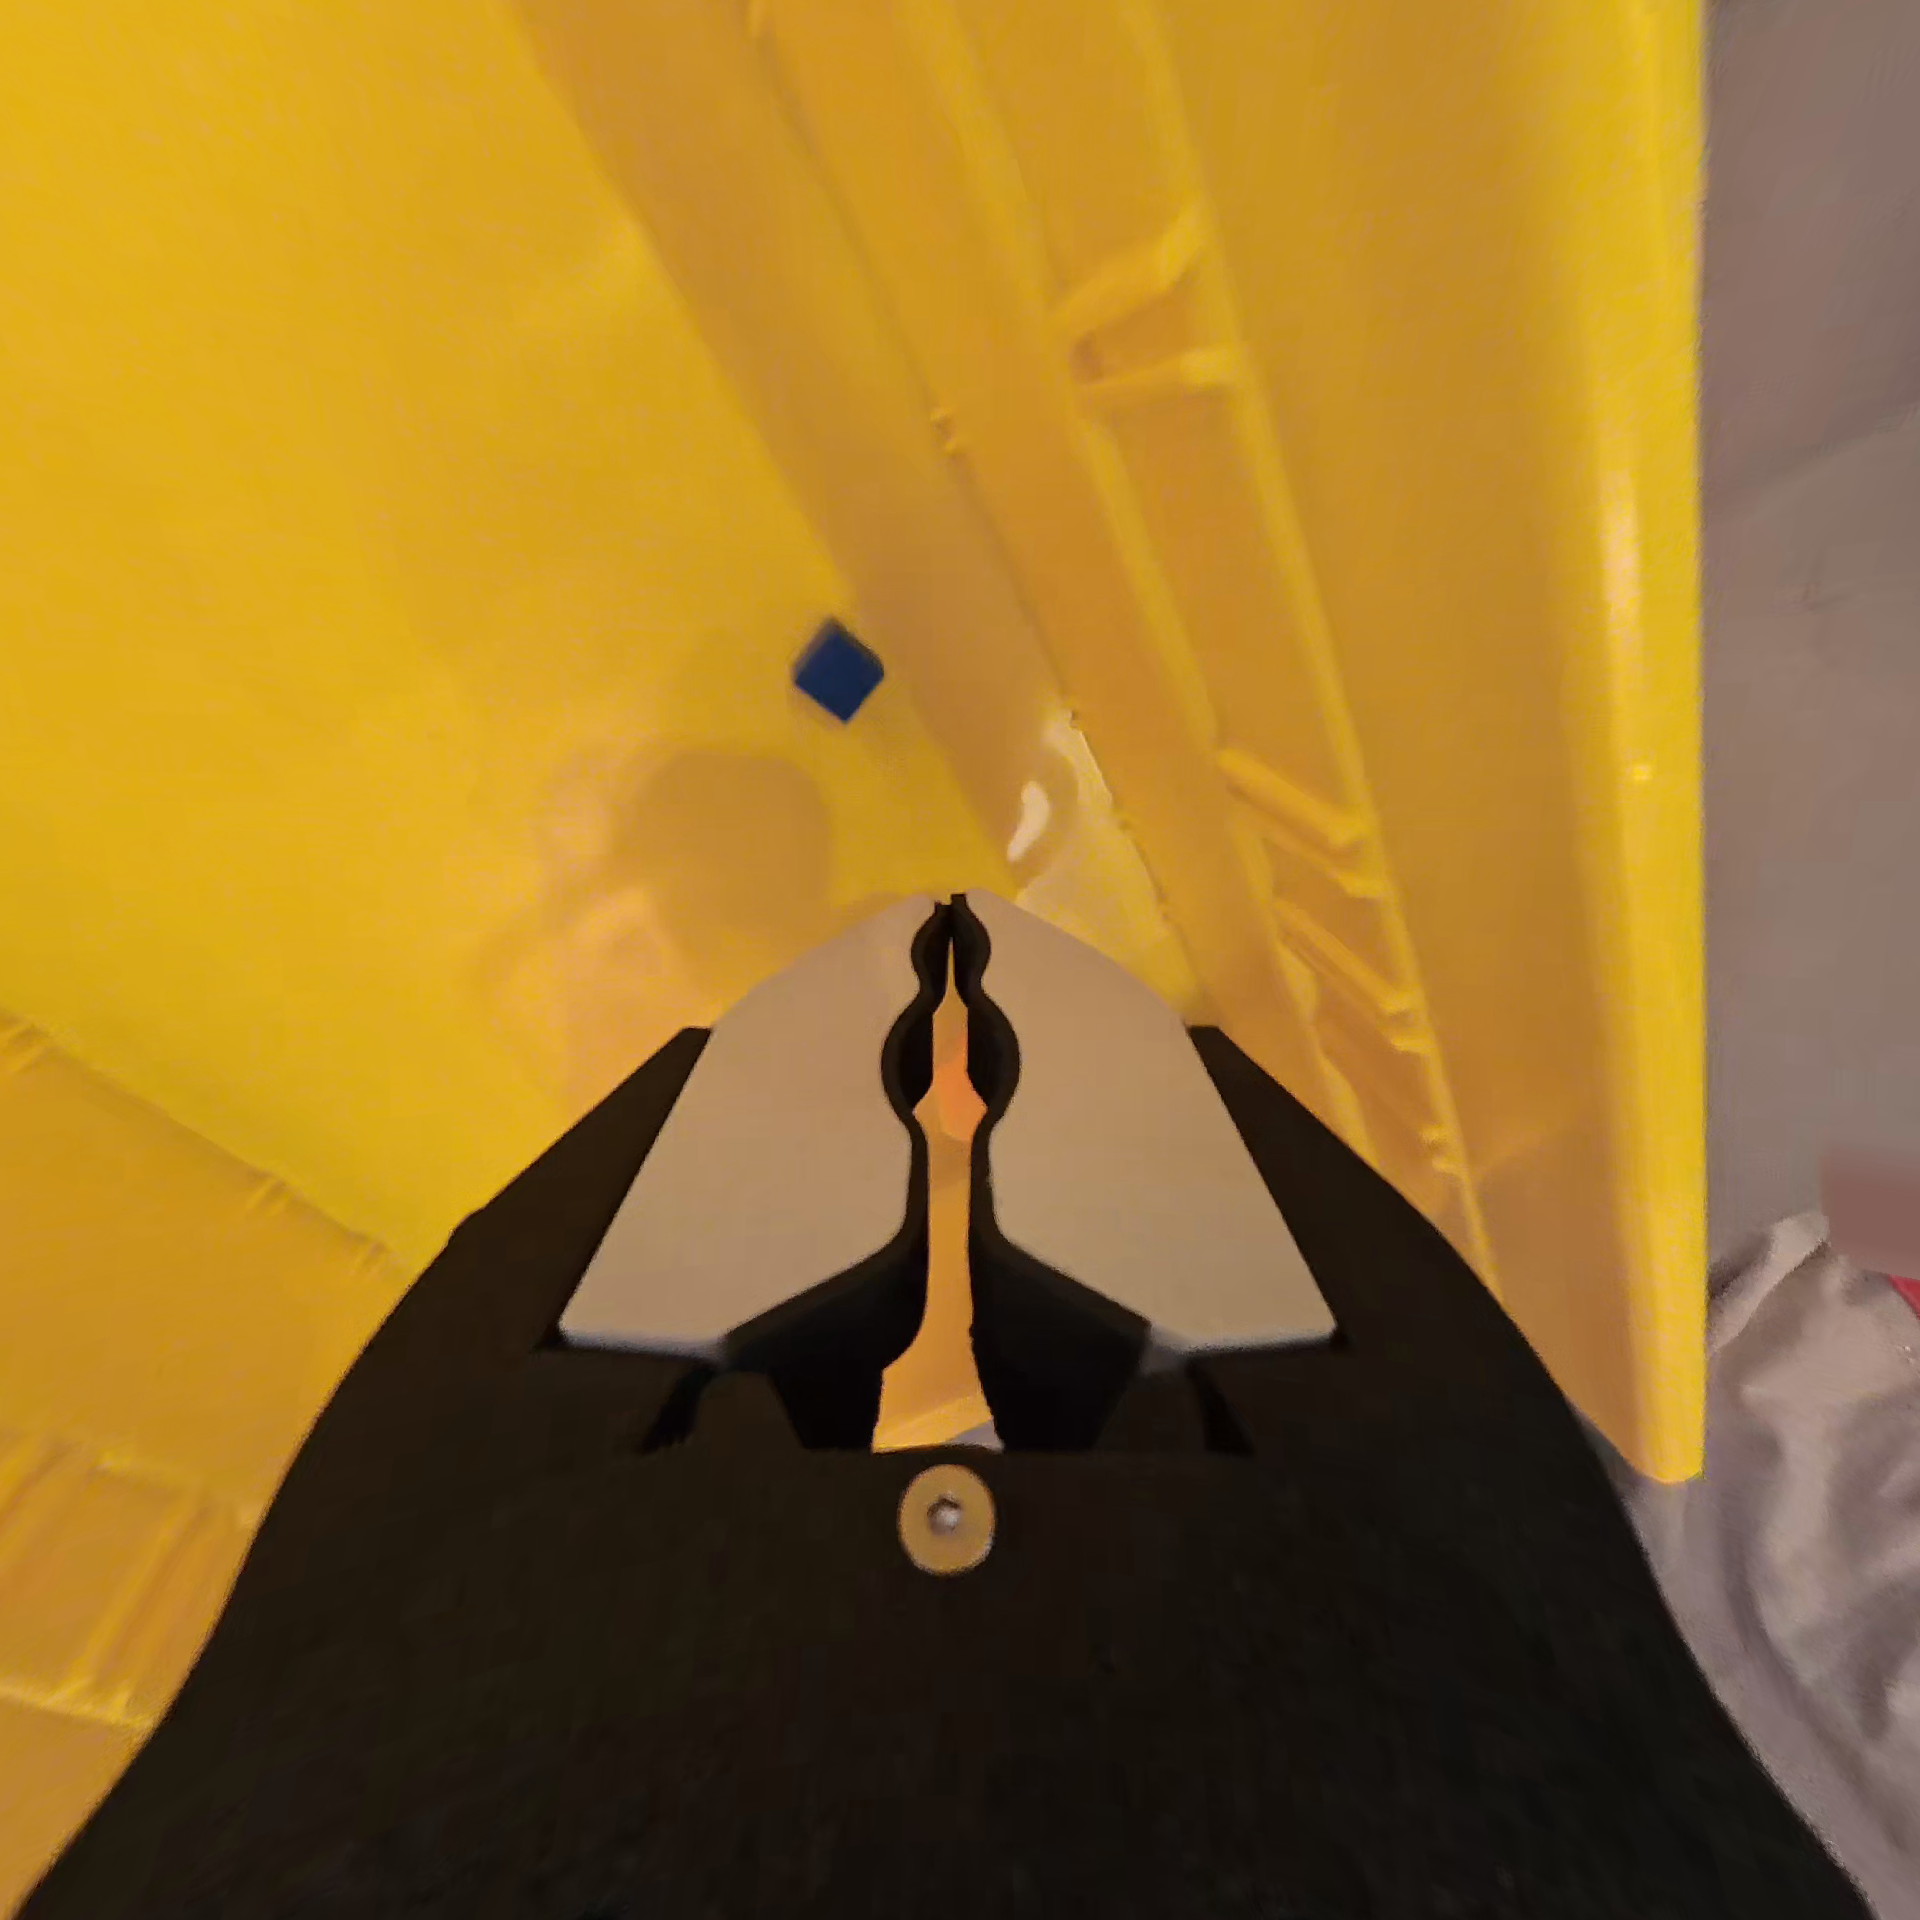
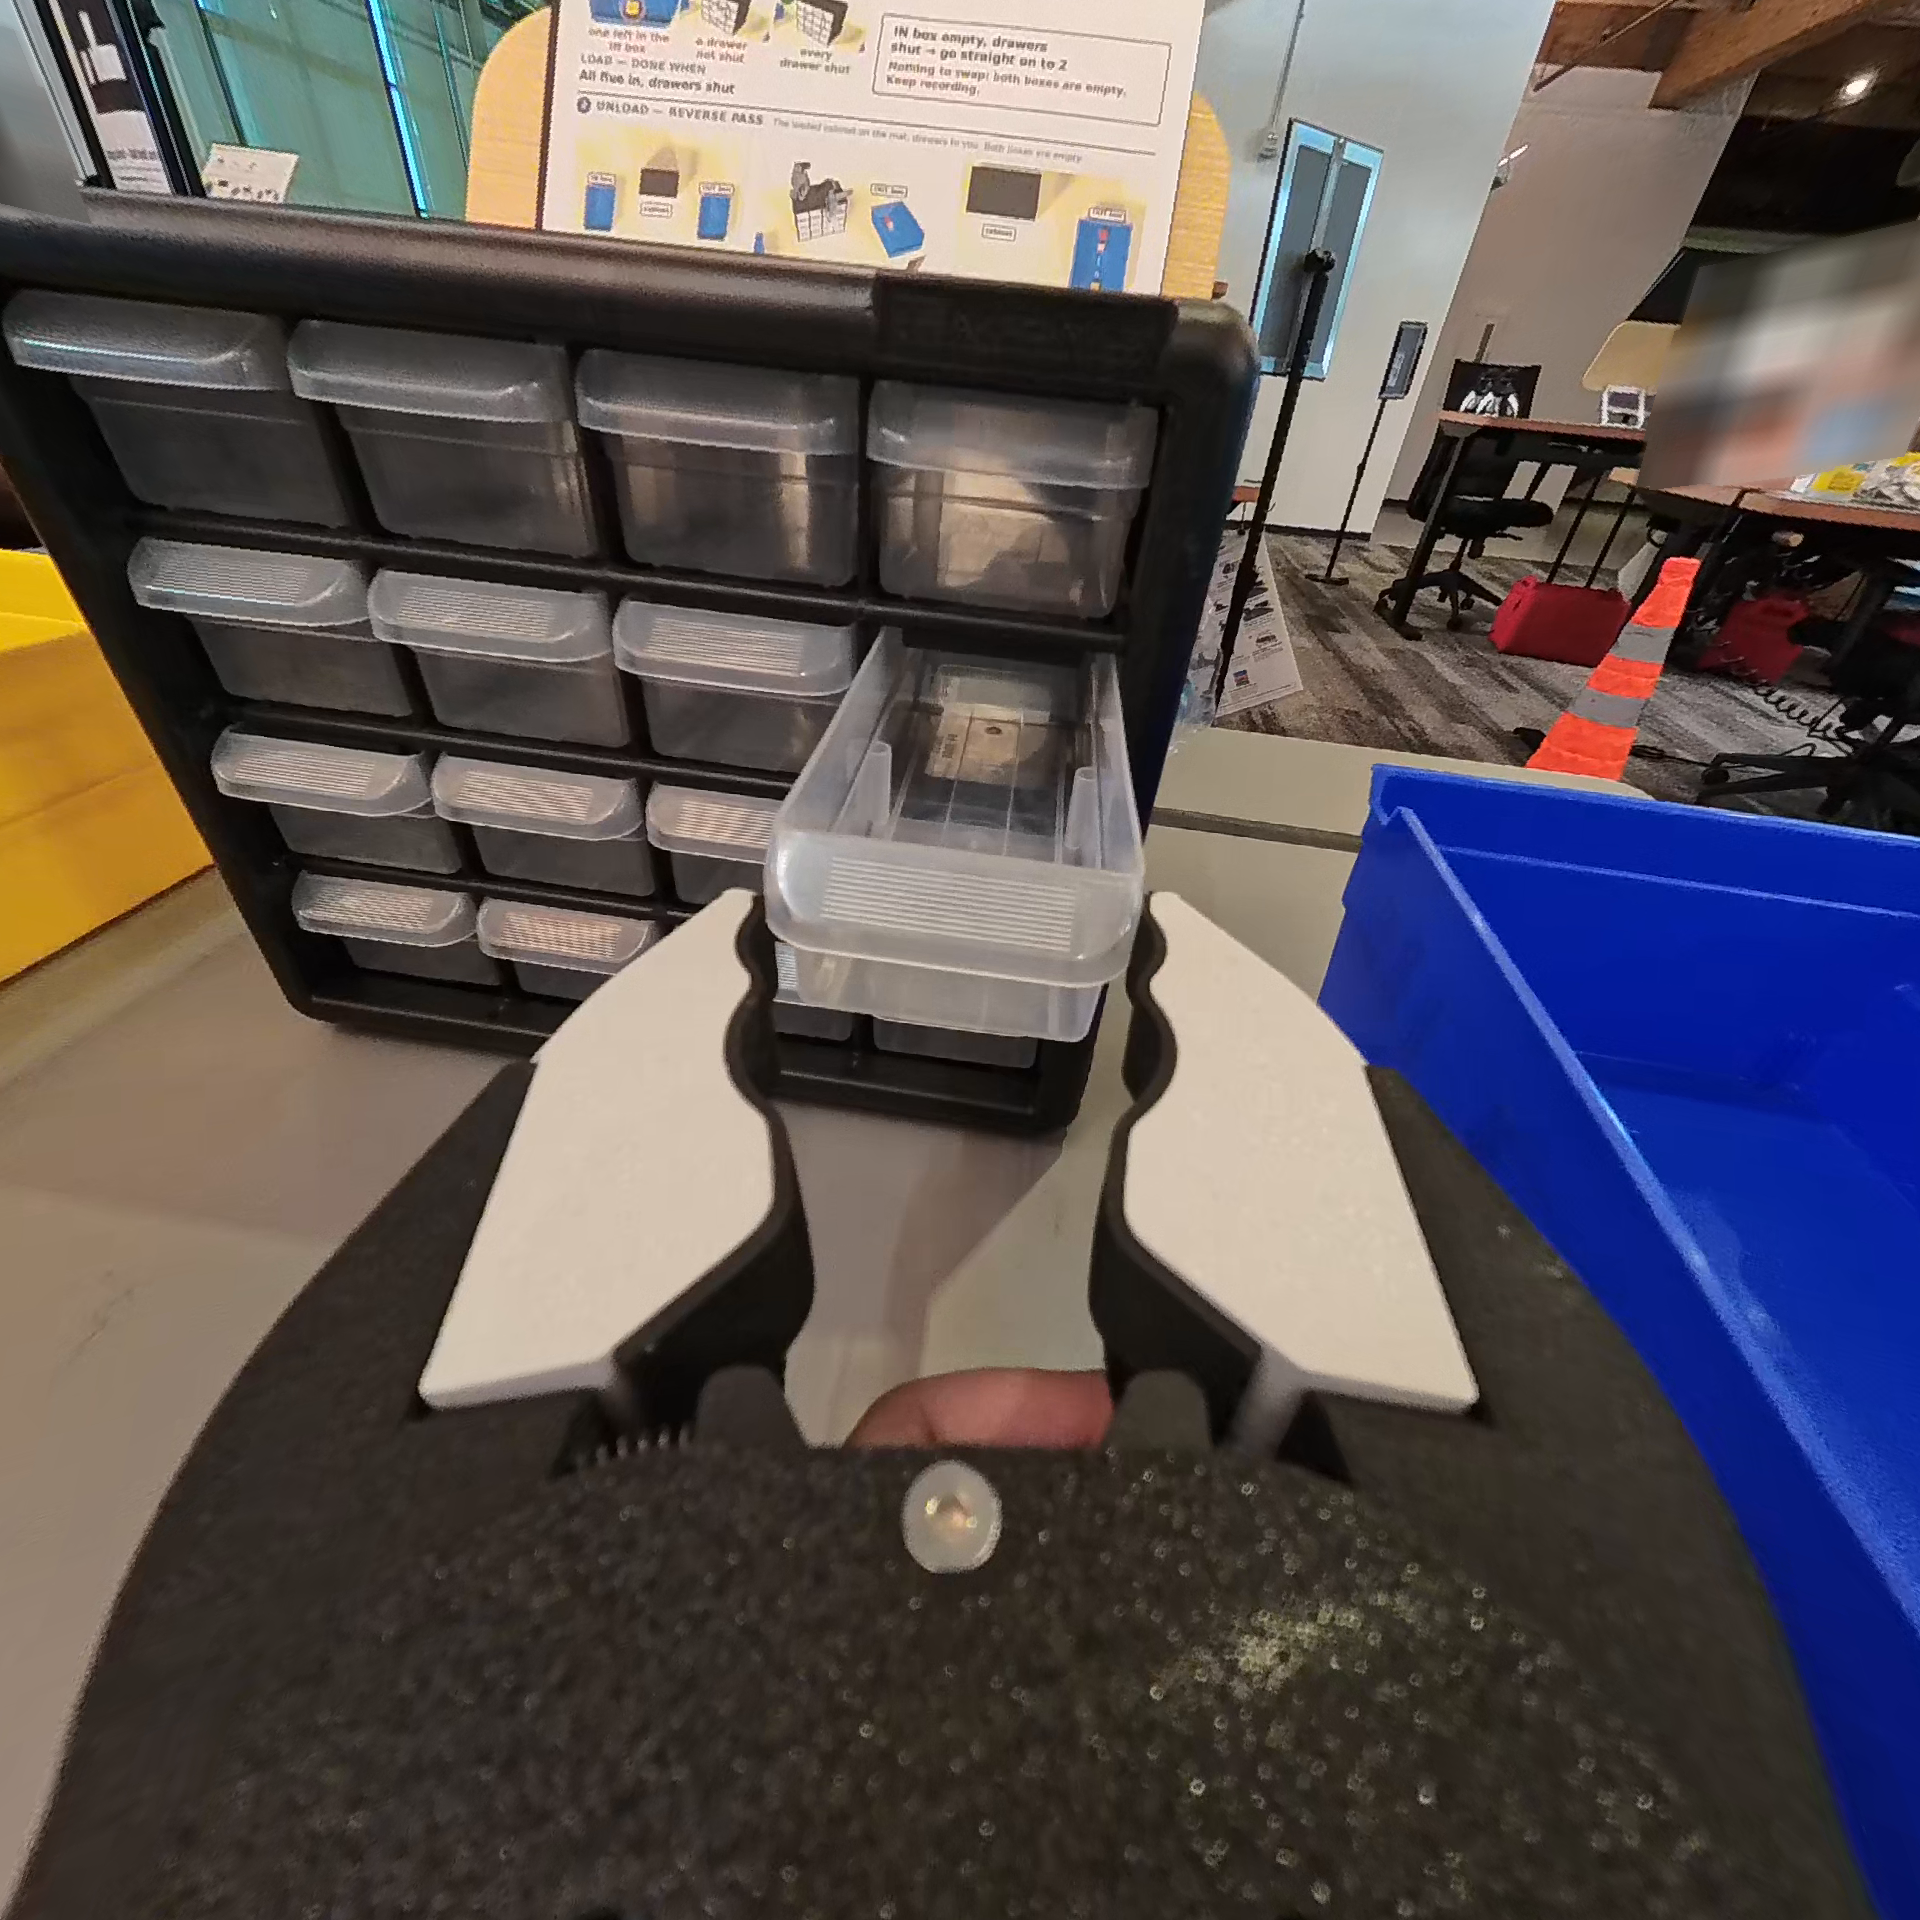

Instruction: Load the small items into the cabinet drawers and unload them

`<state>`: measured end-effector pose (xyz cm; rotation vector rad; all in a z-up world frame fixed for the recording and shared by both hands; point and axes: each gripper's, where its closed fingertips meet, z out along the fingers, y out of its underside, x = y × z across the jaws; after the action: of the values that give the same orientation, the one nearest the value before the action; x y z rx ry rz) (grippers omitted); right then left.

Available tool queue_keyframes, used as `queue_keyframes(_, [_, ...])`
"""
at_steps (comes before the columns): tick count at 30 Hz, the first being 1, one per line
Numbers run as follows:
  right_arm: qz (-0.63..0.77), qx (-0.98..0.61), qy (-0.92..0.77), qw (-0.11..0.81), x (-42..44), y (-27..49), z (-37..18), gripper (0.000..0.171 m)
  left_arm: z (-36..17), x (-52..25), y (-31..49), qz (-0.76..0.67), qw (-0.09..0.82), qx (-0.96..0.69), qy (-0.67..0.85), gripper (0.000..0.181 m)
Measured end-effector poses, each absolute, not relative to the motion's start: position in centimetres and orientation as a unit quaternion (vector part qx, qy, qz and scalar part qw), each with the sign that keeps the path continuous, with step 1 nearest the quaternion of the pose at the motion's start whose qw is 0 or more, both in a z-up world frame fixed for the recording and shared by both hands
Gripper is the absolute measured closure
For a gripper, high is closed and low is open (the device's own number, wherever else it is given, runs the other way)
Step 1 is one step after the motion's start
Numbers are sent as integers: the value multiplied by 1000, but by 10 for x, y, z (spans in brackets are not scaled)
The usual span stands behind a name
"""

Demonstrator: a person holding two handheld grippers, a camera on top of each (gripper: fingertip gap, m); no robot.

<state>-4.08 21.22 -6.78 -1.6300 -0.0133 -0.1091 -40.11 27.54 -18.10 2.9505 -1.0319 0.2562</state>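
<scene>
In the left wrist view my left gripper point(image 1: 951, 906) is shut with nothing visible between its tips. It points down into a yellow bin point(image 1: 364, 468). A small blue cube point(image 1: 837, 670) lies on the bin's floor just beyond and left of the tips. In the right wrist view my right gripper point(image 2: 948, 935) is open. A clear drawer point(image 2: 951, 831) is pulled out of the second row at the right of the black cabinet point(image 2: 1195, 499). The drawer's front lip sits between my fingertips; I cannot tell if they touch it. The other drawers are pushed in.
A blue bin point(image 2: 1662, 1039) stands close on the right of the cabinet. The yellow bin shows at the left edge point(image 2: 62, 790). An instruction poster point(image 2: 862, 135) stands behind the cabinet. Grey tabletop point(image 2: 208, 1195) lies in front. An orange cone point(image 2: 1621, 675) is far off. There is about 40 cm between the tips of the two grippers. About 4 cm separates my left fingertips from the small blue cube point(image 1: 837, 670). The left gripper is farther from the black cabinet point(image 2: 1195, 499), some 45 cm, than the right, some 8 cm.
</scene>
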Motion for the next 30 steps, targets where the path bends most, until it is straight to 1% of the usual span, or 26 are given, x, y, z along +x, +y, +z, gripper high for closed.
queue_keyframes(3, [-48,-727,-6,684,-41,212,-68,106,-165,-403,278,89,-22,941,-326,181])
queue_keyframes(8, [-47,-728,-6,684,-41,212,-68,106,-108,-391,279,122,-92,927,-343,181])
queue_keyframes(11, [-45,-728,-6,684,-41,212,-68,106,-82,-382,283,107,-142,915,-362,181])
queue_keyframes(12, [-44,-729,-5,683,-41,212,-68,107,-84,-381,285,91,-143,912,-374,174])
queue_keyframes(14, [-42,-729,-5,683,-41,211,-68,107,-104,-387,290,41,-124,905,-404,137])
queue_keyframes(15, [-41,-729,-6,684,-41,211,-68,107,-116,-388,294,30,-116,902,-415,127])
queue_keyframes(16, [-41,-729,-6,684,-41,211,-68,107,-128,-385,295,38,-106,899,-424,126])
queue_keyframes(20, [-41,-728,-7,684,-41,211,-68,107,-164,-393,307,46,-67,912,-403,129])
queue_keyframes(24, [-43,-727,-7,685,-41,212,-68,107,-175,-385,312,70,-63,907,-411,146])
queue_keyframes(26, [-44,-727,-7,686,-41,212,-68,107,-182,-388,309,53,-48,900,-430,159])
queue_keyframes(28, [-44,-726,-7,686,-41,212,-68,107,-188,-395,307,32,-32,896,-443,177])
queue_keyframes(30, [-44,-727,-7,686,-41,212,-68,107,-191,-396,306,31,-33,893,-447,181])
